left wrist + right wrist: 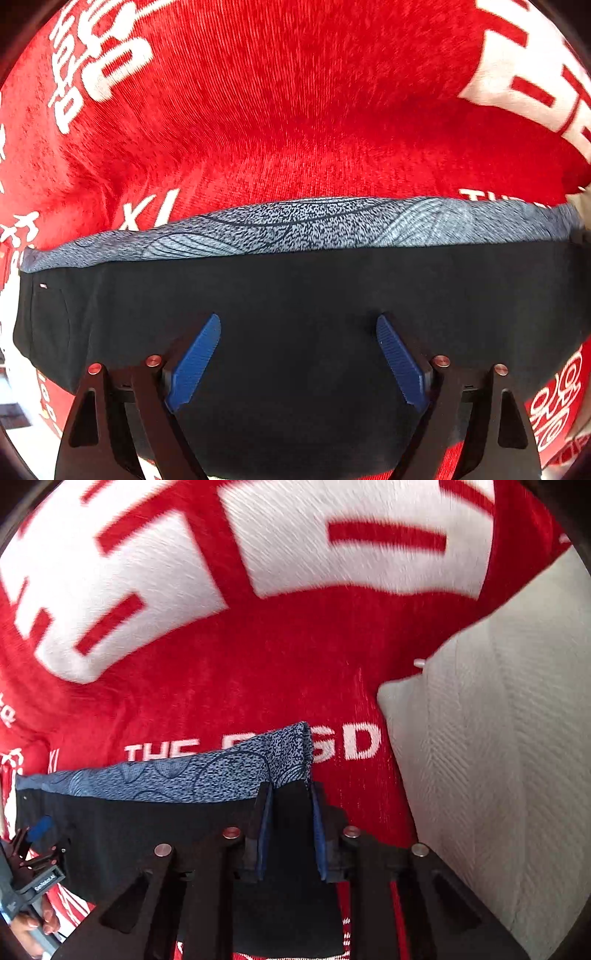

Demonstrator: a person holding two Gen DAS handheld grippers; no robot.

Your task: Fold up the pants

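Both grippers point steeply down at the black pants point(295, 288), which lie on a red blanket point(295, 110). The left gripper point(298, 332) hangs over the dark cloth with jaws wide apart and nothing between them. The right gripper point(290, 805) has narrow jaws clamped on the pants corner below the blue patterned waistband point(207, 775), near a white pillow point(498, 775).

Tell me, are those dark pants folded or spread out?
Folded: the pants form a compact dark block, patterned waistband doubled along one edge.
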